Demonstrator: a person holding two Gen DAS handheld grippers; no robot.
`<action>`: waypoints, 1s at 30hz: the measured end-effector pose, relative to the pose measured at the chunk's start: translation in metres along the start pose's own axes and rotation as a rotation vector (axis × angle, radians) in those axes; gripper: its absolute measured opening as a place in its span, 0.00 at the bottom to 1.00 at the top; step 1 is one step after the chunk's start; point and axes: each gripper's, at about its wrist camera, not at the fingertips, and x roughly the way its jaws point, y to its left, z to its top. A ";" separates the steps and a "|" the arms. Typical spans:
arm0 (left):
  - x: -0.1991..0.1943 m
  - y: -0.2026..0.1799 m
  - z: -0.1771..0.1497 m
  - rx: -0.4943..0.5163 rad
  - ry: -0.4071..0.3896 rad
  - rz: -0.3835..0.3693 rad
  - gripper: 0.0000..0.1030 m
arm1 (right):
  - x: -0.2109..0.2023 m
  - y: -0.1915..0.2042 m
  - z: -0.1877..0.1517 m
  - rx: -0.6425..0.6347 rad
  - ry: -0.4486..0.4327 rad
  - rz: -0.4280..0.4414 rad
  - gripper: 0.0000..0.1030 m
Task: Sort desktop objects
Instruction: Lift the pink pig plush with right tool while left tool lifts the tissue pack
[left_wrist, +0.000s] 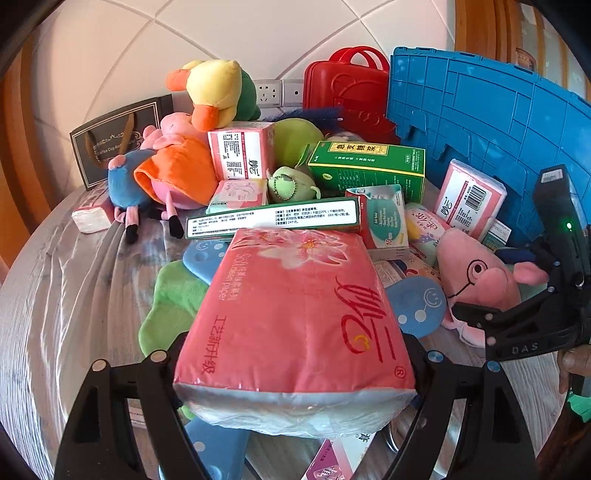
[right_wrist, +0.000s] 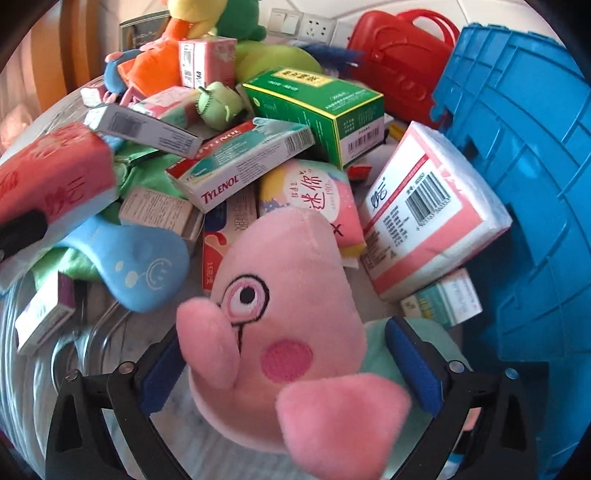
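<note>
A big pink pack of tissues hangs above the cluttered table with my left gripper shut on its near end, one black finger on each side. The right wrist view shows the same pack at the far left. A pink pig plush with a round eye and a teal body lies between the blue pads of my right gripper. Its jaws stand wide and do not squeeze the toy. In the left wrist view the pig lies at the right, beside the crate.
A blue plastic crate stands tilted at the right, a red case behind it. A green box, a Tylenol box, a second tissue pack, plush toys and small boxes crowd the wooden table.
</note>
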 end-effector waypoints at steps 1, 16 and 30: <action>-0.001 0.000 0.000 0.000 -0.003 0.000 0.80 | -0.001 0.001 0.001 0.004 0.003 0.005 0.82; -0.019 -0.014 0.007 0.017 -0.055 -0.014 0.80 | -0.067 -0.006 -0.021 0.177 -0.255 0.045 0.54; -0.048 -0.017 0.028 -0.016 -0.125 0.007 0.80 | -0.132 0.011 0.007 0.173 -0.409 0.038 0.55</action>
